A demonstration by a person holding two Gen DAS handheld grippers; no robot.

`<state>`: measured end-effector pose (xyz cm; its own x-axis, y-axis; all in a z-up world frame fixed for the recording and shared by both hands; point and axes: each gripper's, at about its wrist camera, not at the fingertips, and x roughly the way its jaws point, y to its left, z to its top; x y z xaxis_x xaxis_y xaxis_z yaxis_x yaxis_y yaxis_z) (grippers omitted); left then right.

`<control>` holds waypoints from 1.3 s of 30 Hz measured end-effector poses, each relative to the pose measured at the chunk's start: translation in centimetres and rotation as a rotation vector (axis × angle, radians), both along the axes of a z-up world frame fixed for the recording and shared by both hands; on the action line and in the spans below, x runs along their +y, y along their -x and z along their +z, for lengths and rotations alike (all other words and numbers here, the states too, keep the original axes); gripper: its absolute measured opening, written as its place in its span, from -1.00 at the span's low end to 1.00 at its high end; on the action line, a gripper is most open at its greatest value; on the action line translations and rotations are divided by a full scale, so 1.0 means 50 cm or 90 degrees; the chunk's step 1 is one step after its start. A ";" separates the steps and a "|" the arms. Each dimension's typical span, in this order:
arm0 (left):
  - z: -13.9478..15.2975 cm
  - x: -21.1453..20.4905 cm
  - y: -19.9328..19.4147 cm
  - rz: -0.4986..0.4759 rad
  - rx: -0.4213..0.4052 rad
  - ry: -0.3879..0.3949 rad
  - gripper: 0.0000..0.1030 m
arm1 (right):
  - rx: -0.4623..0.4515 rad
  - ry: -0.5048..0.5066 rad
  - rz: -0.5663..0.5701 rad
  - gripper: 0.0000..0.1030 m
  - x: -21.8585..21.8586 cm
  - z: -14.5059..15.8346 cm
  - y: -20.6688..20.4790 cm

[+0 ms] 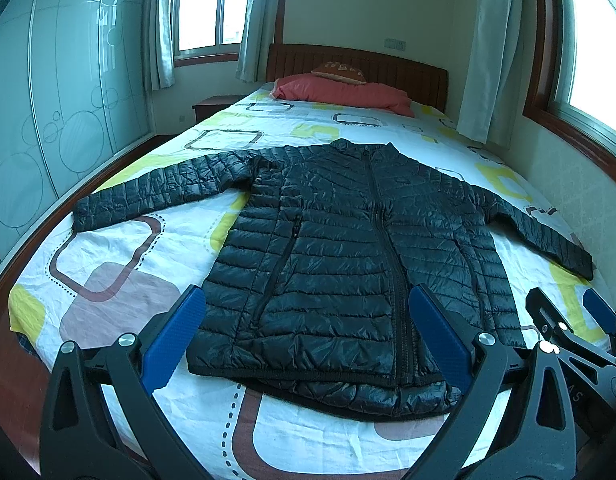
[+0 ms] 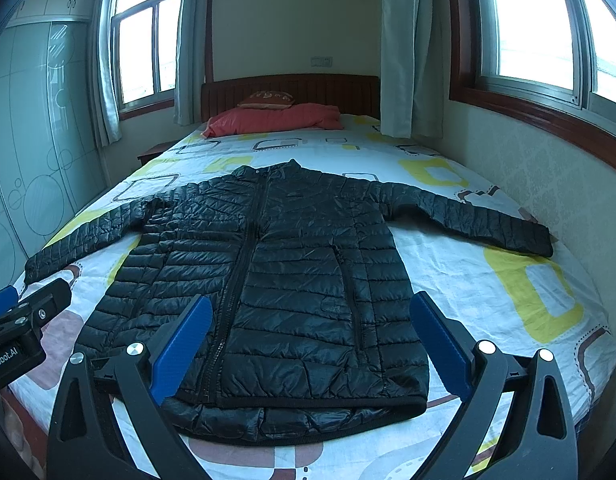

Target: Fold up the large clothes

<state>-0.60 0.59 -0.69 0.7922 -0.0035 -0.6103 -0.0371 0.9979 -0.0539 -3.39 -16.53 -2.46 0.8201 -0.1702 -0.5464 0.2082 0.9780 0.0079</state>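
— While one black quilted jacket lies flat on the bed, zipped, both sleeves spread, what do you hold?
— Nothing; my left gripper and right gripper hang wide open above its hem. One red pillow sits by the headboard

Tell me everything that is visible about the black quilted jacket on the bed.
The black quilted puffer jacket looks shiny and thin, with horizontal stitched channels. It lies flat, front up, on the patterned bed sheet, collar toward the headboard and hem nearest the cameras. The centre zip appears closed; a slanted zip pocket shows on each side. Both sleeves are spread outward. The hem is slightly rumpled, with a back layer showing beneath it. Only the sheet touches it; the open left gripper and open right gripper hover near the hem.
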 end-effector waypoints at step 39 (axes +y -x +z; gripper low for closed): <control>-0.279 0.451 -0.363 0.381 0.159 0.154 0.95 | -0.056 -0.320 -0.348 0.10 -0.682 -0.204 -0.175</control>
